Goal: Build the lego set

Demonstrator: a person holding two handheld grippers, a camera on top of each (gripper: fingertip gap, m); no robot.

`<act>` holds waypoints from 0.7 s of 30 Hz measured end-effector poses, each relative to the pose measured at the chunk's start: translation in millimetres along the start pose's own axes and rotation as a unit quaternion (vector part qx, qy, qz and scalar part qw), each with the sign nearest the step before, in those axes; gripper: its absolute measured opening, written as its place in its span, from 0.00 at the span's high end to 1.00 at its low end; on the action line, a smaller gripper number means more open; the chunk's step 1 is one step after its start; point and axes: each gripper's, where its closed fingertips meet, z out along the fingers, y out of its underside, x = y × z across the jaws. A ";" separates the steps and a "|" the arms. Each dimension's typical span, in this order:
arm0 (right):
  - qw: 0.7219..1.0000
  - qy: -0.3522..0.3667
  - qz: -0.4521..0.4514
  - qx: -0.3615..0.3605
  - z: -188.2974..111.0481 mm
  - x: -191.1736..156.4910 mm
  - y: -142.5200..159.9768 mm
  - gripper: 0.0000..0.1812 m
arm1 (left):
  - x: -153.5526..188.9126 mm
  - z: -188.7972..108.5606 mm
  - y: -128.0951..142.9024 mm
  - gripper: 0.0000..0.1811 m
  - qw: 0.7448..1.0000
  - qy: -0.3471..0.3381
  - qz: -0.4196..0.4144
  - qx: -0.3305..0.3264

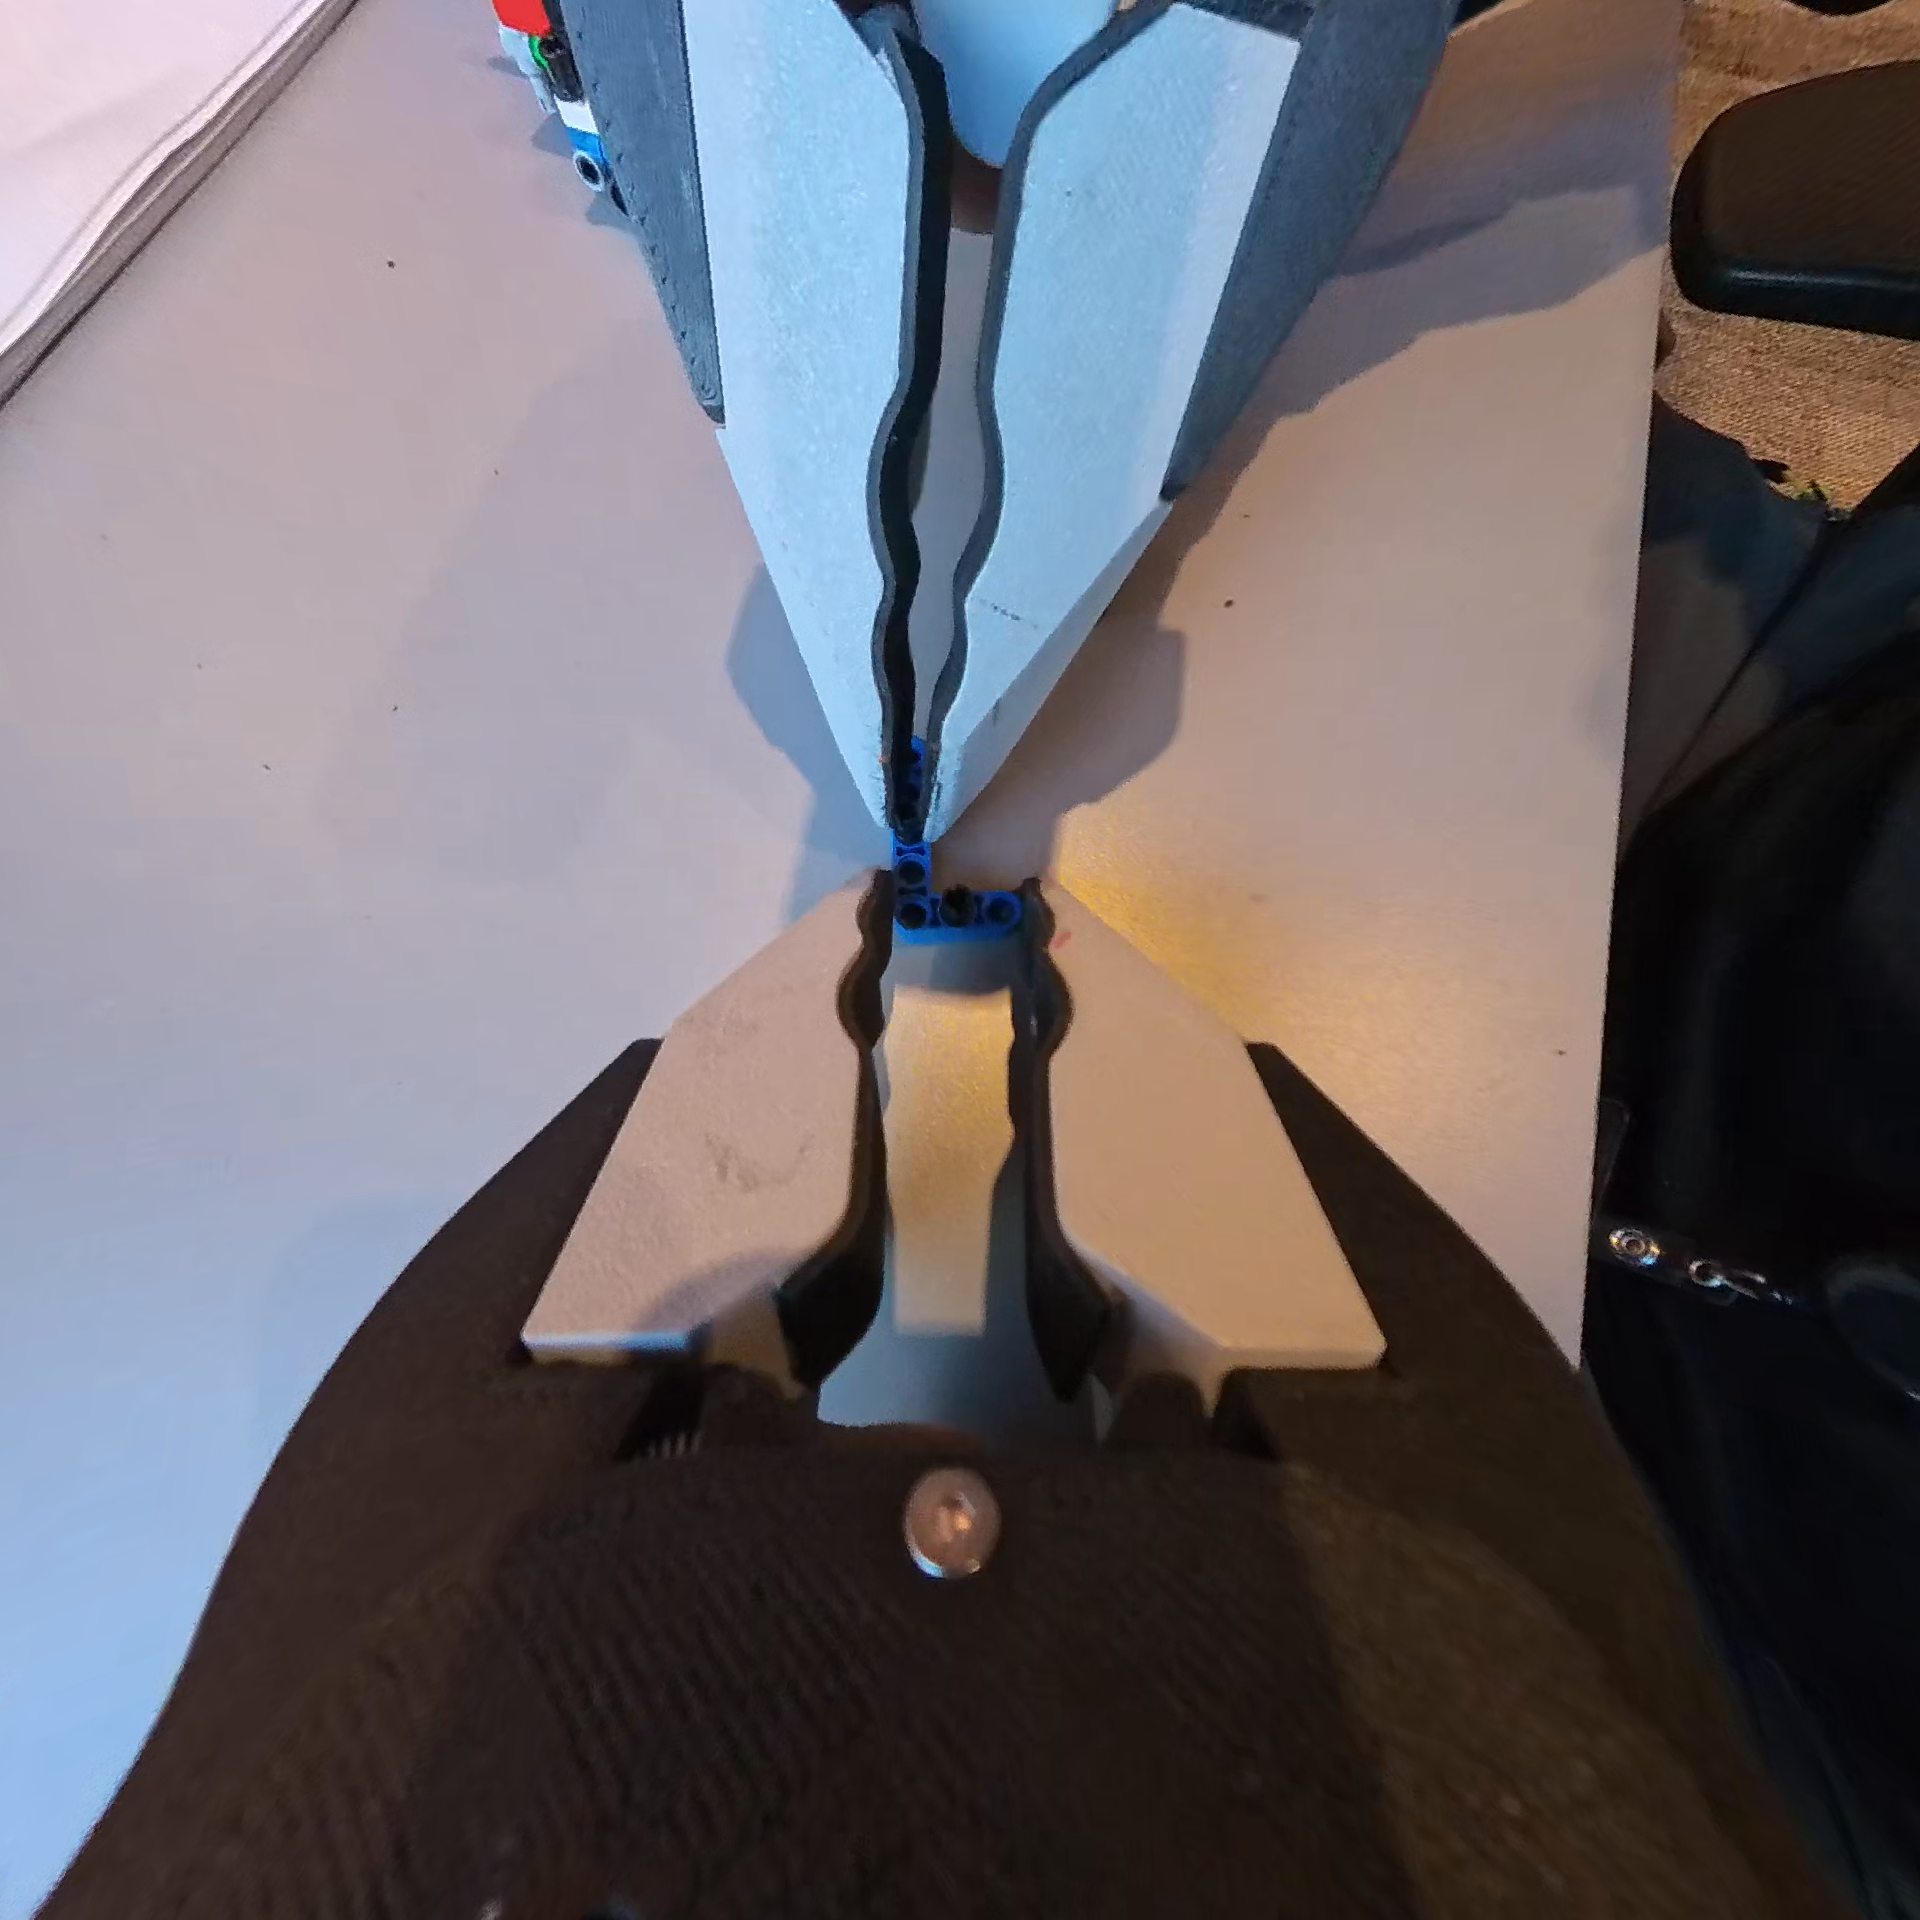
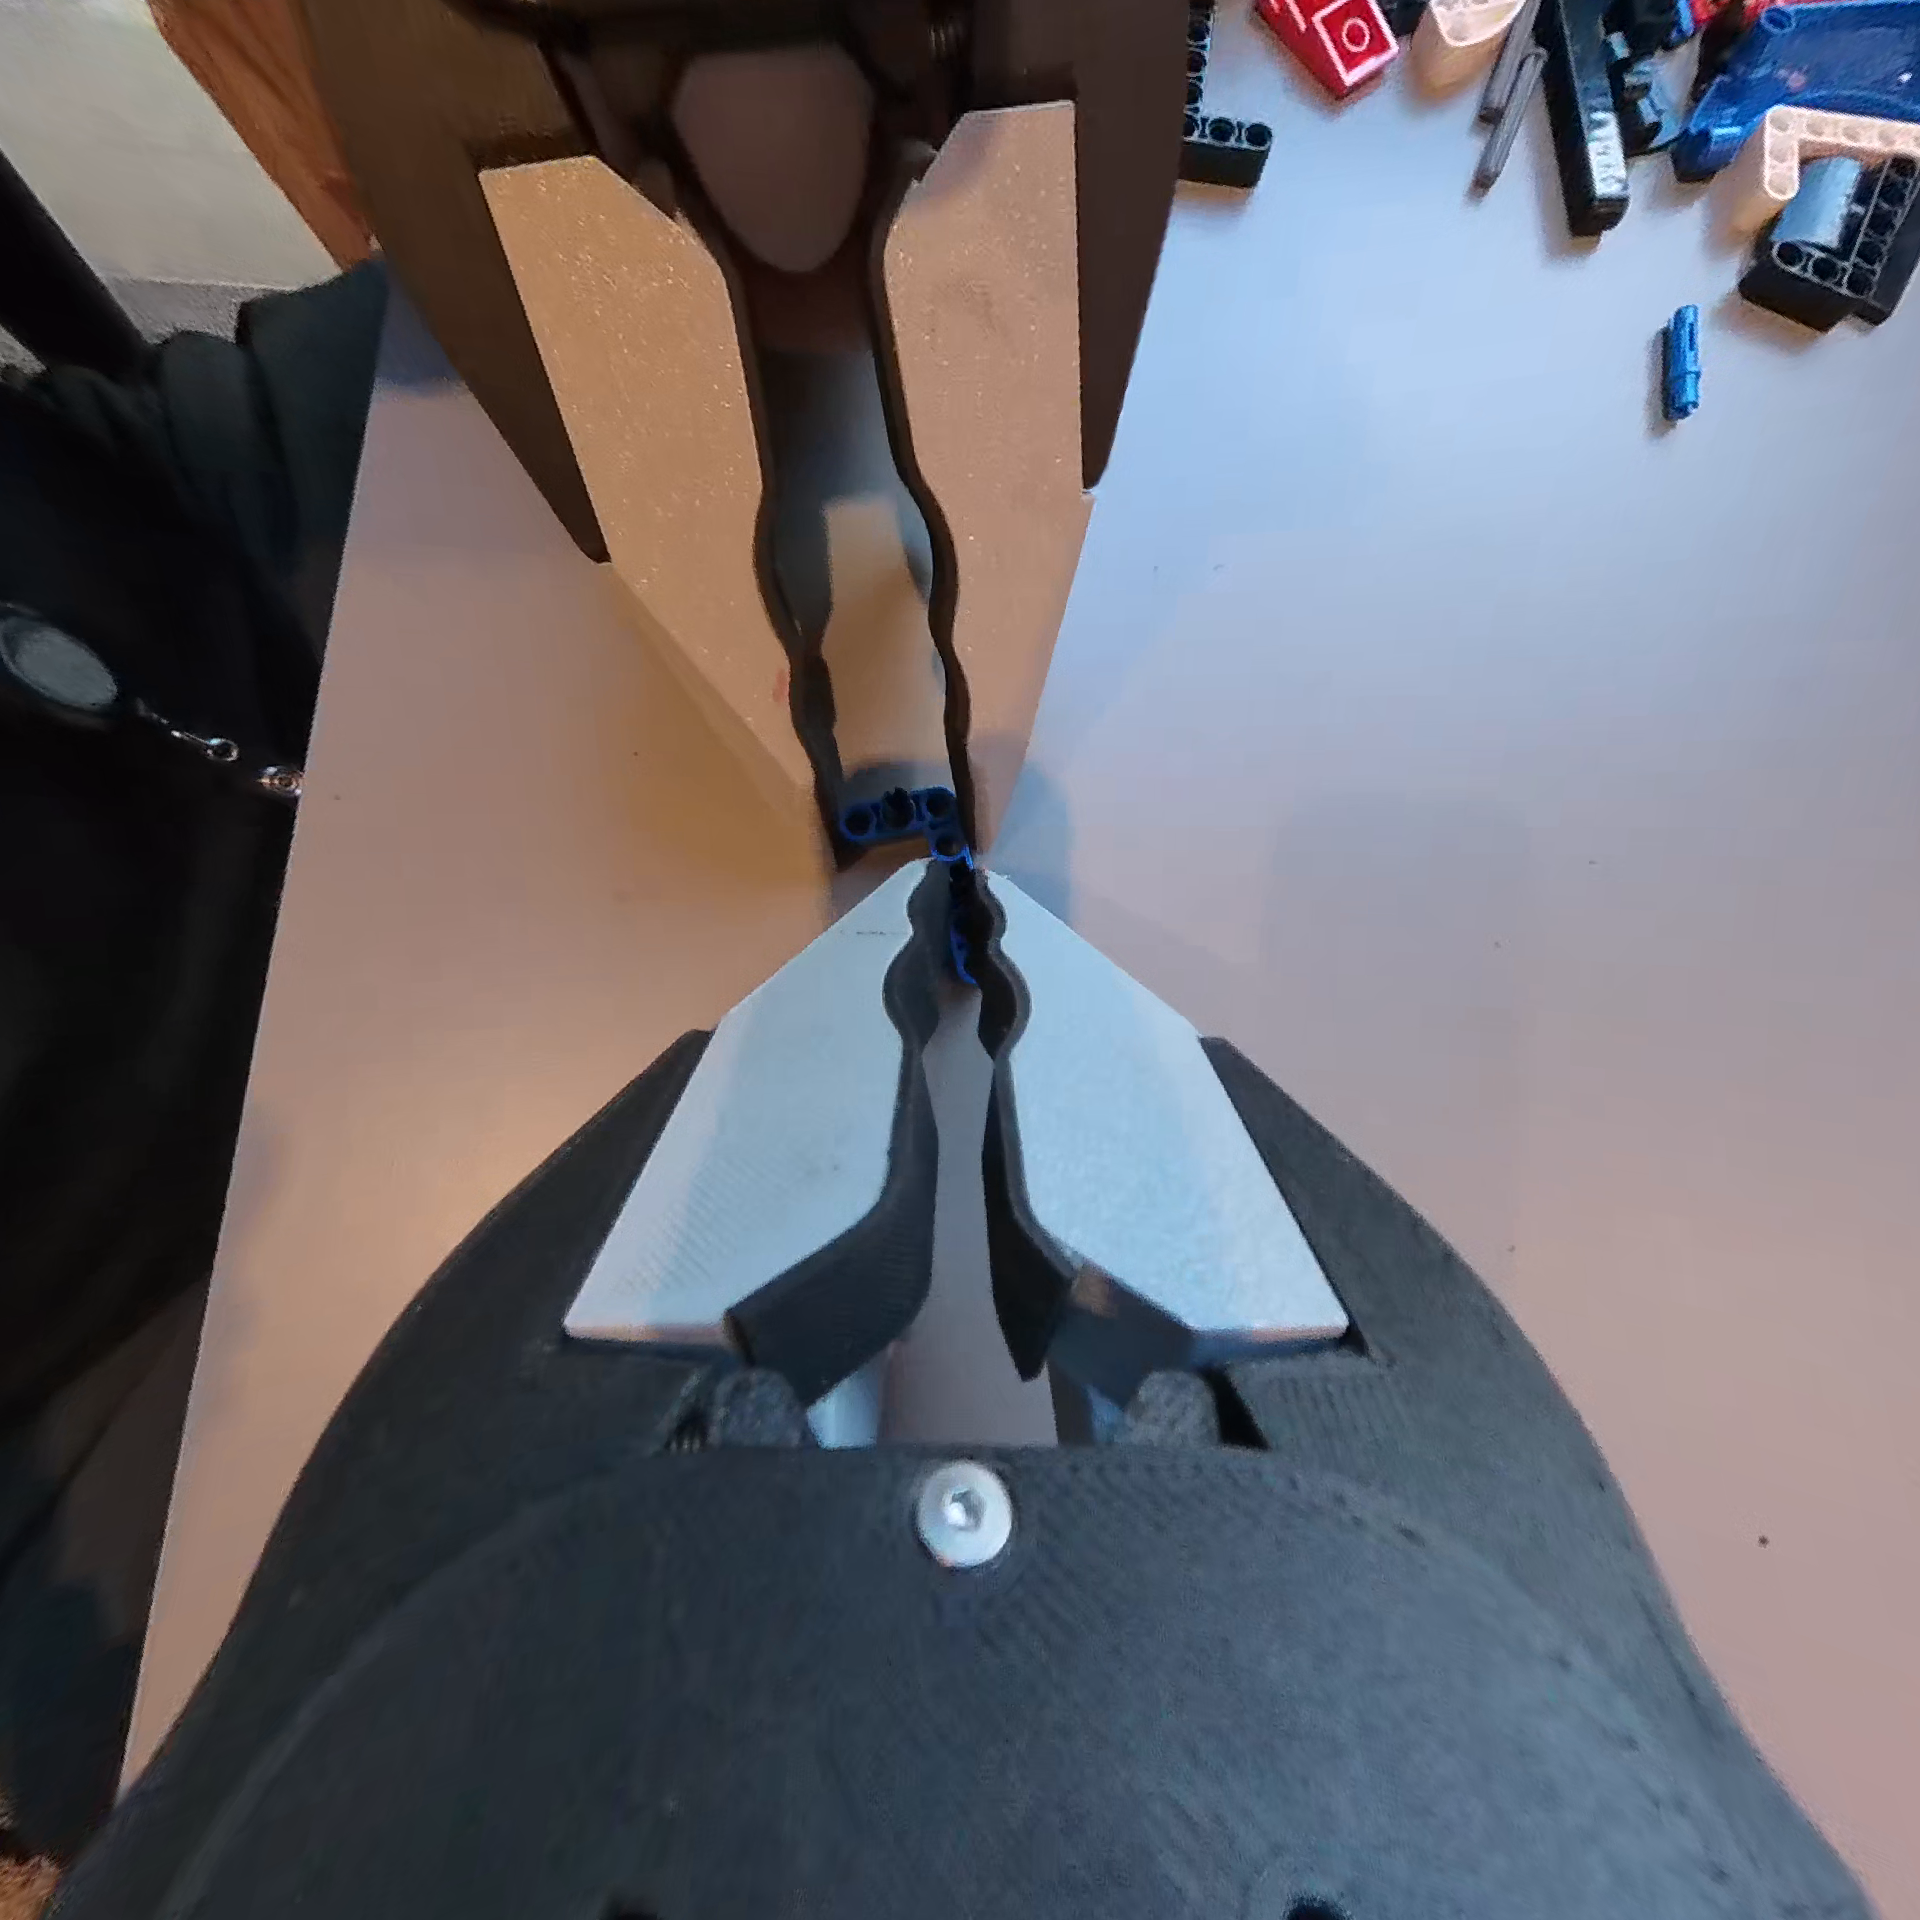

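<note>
- One blue L-shaped piece (image 1: 940, 906) hangs just above the surface (image 1: 416, 727), between both tools.
- Left tool (image 1: 958, 906) clamps its short arm; right tool (image 2: 961, 935) clamps the long arm.
- Risk: uneven pulling may twist it loose, or knock out the black peg (image 1: 957, 902).

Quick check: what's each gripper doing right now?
Left gripper: shut on one leg of the blue L-shaped beam.
Right gripper: shut on its other leg.

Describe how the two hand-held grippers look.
Both match: the left hand-held gripper and right hand-held gripper each have a black, textured printed body with one silver screw, two pale grey wedge-shaped fingers tapering to a point, and wavy black rubber pads lining their inner edges.
</note>
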 end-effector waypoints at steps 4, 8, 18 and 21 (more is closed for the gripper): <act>1.000 0.007 0.002 -0.011 1.2 2.1 -1.6 1.00 | -1.8 -0.2 0.3 0.88 1.000 -0.003 -0.006 -0.001; 1.000 0.021 0.016 0.014 -1.1 4.9 -3.0 0.96 | -1.9 0.2 0.2 0.88 1.000 -0.003 -0.005 0.000; 0.999 0.029 0.016 0.029 -6.2 5.2 -7.4 1.00 | -2.1 0.5 0.1 0.88 1.000 0.001 -0.009 -0.001; 0.999 0.047 -0.003 0.026 -7.8 8.5 -9.9 1.00 | -2.3 0.7 0.1 0.88 1.000 0.000 -0.008 -0.001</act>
